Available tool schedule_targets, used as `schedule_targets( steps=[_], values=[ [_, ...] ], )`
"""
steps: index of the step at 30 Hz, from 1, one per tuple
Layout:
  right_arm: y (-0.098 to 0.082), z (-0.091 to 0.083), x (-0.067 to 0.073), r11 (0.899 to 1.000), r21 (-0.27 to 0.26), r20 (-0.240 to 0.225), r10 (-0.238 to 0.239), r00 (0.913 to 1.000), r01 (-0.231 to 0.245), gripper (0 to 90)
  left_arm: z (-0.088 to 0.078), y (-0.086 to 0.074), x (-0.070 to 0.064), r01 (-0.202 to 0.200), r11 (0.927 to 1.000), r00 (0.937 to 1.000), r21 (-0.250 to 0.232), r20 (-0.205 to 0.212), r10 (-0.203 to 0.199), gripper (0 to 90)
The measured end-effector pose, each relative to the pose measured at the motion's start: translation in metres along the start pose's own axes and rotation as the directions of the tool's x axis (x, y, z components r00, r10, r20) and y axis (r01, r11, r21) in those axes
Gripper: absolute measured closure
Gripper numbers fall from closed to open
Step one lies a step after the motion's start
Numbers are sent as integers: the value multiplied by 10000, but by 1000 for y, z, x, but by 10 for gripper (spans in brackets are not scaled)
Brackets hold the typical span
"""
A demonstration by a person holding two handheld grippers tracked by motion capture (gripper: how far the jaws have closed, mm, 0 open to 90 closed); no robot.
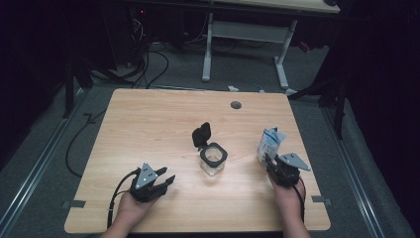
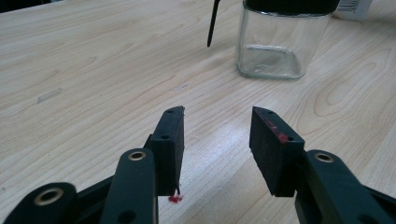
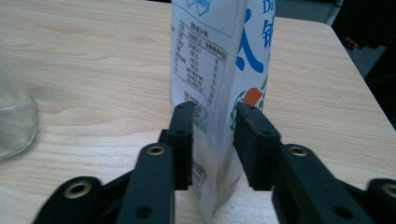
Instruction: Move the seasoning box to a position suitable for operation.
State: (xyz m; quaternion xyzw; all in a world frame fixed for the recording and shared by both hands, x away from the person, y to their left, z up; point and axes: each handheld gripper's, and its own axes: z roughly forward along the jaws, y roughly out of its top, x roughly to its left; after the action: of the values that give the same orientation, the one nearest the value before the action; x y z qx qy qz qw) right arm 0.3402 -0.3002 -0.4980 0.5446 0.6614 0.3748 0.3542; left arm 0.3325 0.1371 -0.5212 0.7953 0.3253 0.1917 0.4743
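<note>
Two tongs: my left tongs (image 1: 166,179) lay low on the table (image 1: 148,124) near its front edge, standing wide with nothing between them. My right tongs (image 1: 267,161) straddled the lower part of the pouch (image 1: 270,141).
Grip on pouch: in the right gripper view the pads sat close against both faces of the pouch (image 3: 219,56), but I could not tell whether they were pressing or only flanking it.
Pouch place: it stood upright on the table at the right side, well apart from the glass jar (image 1: 214,159) in the middle.
Jar: it looked empty, with its black lid (image 1: 202,135) flipped up behind the mouth.
Risk, slip: the hold was low and on soft walls, so I judged that lifting on a weak squeeze could let the pouch slide down or flop over above the pads.
Risk, topple: nudging sideways before closing could tip it, as it was tall and narrow-footed.
Risk, spill: the top looked open, so any tilt on the way to the jar could shed contents on the table.
Risk, jar: nothing steadied it, since my left tongs (image 2: 217,126) were short of the glass jar (image 2: 280,42). A bump from the pouch could shove it or knock the raised lid (image 2: 212,23).
</note>
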Motion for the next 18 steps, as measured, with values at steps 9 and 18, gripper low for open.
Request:
schedule_targets(
  steps=[9, 18],
  values=[
    [3, 4, -1, 9994, -84, 234, 324, 9992, -322, 617, 0, 0, 1, 13, 10000, 10000, -8, -38, -13, 550],
    [6, 4, -3, 9994, -179, 115, 294, 9995, -292, 687, -1, -1, 2, 63, 10000, 10000, -20, -59, -63, 547]
  ],
)
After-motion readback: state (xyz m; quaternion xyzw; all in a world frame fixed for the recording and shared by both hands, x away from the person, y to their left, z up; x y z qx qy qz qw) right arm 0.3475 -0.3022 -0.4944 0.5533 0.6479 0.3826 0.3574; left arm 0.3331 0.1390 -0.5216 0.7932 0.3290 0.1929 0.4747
